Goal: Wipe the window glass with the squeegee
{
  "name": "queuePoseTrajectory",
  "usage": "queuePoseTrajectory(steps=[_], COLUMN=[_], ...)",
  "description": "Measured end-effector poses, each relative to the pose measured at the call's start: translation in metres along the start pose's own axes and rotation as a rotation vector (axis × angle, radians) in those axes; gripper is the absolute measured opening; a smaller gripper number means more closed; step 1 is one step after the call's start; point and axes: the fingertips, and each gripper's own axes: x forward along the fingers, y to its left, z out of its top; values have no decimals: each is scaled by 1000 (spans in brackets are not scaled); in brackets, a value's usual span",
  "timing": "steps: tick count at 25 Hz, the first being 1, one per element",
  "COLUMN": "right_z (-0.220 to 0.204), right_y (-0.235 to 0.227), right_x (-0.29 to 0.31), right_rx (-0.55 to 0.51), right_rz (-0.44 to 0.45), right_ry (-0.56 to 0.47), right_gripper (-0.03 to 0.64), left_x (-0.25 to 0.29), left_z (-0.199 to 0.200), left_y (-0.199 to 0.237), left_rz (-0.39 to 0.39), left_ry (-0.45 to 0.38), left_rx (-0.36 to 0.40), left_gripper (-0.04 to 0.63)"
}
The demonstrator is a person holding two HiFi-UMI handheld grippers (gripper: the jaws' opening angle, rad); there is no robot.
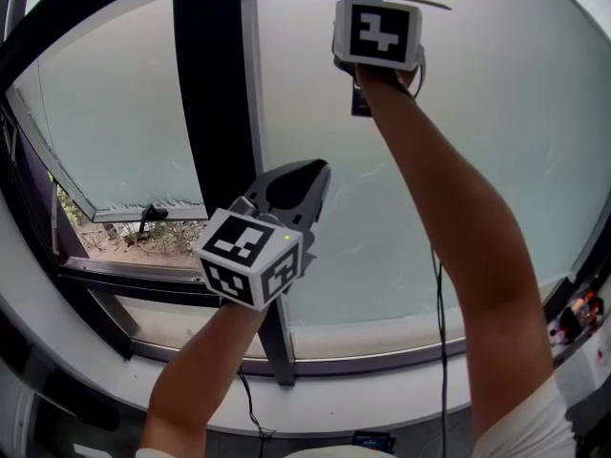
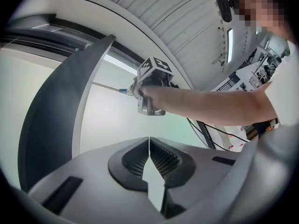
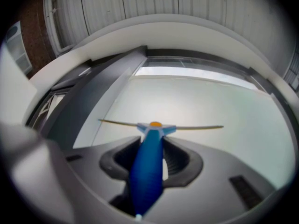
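Jaws on your right gripper (image 3: 152, 155) clamp the squeegee (image 3: 148, 171) by its blue handle, blade high up at the window glass (image 3: 219, 101); your left gripper (image 2: 149, 148) is closed on nothing. Press the blade flat and draw straight down, evenly.

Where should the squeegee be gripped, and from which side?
Grip the squeegee by its blue handle, coming from the tail end, jaws either side, as the right gripper does now. The handle is rounded and thick; the blade is a thin crossbar that must stay free against the glass.
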Motion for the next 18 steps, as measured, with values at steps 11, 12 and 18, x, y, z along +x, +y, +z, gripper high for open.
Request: queuePoseTrajectory(steps=[11, 12, 18], right_z=[-26, -29, -42], right_y=[0, 0, -1], right_x=[-12, -13, -21], right_rx=[3, 2, 4], right_rz=[-4, -4, -3], right_ry=[25, 26, 25], right_gripper=[155, 155, 155], left_x=[-8, -9, -13], left_z=[-13, -14, -21], left_y=[-9, -10, -15], left_rz=[-17, -16, -11], left_ry=[0, -2, -1], left_rx=[-28, -30, -26], left_gripper=[28, 28, 28])
